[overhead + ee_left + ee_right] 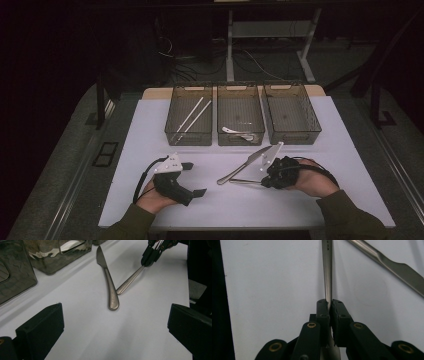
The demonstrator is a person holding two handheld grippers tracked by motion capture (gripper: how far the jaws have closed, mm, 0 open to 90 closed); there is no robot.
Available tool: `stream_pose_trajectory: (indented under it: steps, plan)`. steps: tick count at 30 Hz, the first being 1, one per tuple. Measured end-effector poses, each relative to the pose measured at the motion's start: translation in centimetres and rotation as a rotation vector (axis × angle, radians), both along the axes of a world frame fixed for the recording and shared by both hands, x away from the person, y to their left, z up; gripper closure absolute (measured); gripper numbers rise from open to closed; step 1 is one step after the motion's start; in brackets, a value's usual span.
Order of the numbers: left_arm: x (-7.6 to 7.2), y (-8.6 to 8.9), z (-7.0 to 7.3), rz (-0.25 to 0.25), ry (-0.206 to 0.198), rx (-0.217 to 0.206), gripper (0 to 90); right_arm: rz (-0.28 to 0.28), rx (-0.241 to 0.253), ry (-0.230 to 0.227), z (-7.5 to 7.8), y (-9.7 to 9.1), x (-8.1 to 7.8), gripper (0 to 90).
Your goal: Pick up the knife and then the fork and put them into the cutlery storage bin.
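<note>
Three smoky see-through plastic bins [240,122] stand side by side at the back of the white surface [150,150]. Before them a steel table knife [246,164] lies slantwise, its handle end touching a slim steel utensil handle [130,280] to its right.

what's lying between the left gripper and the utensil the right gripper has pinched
Mostly bare white table. In the left gripper view, the knife crosses in front of the utensil handle that the right gripper holds.

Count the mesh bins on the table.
3, in a row along the table's far edge: the left bin holds chopsticks, the middle bin holds a pale utensil, the right bin looks empty.
</note>
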State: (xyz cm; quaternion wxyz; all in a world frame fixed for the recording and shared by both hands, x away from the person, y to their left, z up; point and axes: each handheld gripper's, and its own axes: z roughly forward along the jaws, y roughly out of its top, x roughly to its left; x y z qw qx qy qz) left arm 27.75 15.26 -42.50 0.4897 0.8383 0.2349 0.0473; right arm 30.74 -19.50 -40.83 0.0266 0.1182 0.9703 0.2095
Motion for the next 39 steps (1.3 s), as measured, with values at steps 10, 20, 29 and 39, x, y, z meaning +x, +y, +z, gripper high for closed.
stream_pose_trajectory:
  steps: [10, 20, 29, 39]
  plan:
    - [0.0, 0.0, 0.0, -0.001, -0.001, 0.002, 0.0, -0.071, 0.065, -0.011, 0.9, -2.5, 0.4, 84.6]
    - [0.0, 0.0, 0.0, 0.001, -0.001, 0.000, 0.0, -0.158, 0.165, -0.022, 2.2, -5.0, 0.8, 84.6]
    - [0.1, 0.1, 0.0, 0.007, 0.004, -0.007, 0.0, -0.246, 0.257, -0.037, 3.1, -7.0, 1.8, 84.6]
    - [0.1, 0.1, 0.0, 0.008, 0.003, -0.006, 0.0, -0.334, 0.324, -0.075, 4.2, -8.6, 3.0, 84.6]
